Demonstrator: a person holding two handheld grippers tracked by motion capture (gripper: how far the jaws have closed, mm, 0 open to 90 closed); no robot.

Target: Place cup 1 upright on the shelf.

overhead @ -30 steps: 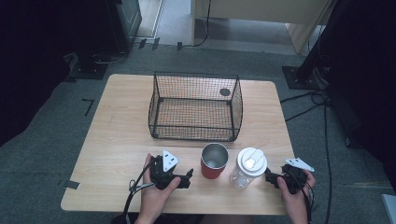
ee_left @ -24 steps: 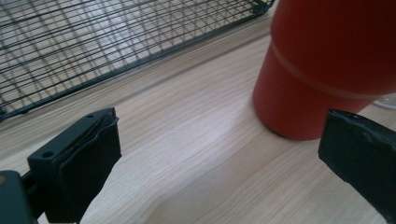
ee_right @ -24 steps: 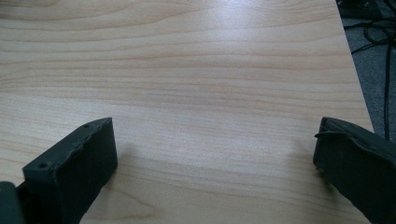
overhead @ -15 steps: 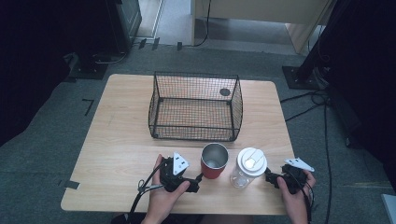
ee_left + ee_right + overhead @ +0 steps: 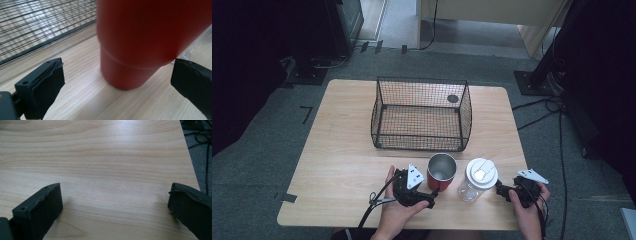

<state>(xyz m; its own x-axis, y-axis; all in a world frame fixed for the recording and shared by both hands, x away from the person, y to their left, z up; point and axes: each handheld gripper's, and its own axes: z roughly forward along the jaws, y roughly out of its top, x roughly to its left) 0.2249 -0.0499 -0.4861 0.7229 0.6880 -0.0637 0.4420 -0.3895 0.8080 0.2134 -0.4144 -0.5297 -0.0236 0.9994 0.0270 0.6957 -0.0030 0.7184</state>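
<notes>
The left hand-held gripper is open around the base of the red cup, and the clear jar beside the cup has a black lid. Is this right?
Not quite: the lid of the clear jar is white, as the high view shows. The rest holds: the left hand-held gripper is open, its jaws standing either side of the base of the red cup.

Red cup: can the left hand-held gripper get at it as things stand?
Probably yes: the left hand-held gripper is open, the red cup stands right ahead between its jaws, and nothing lies between.
</notes>
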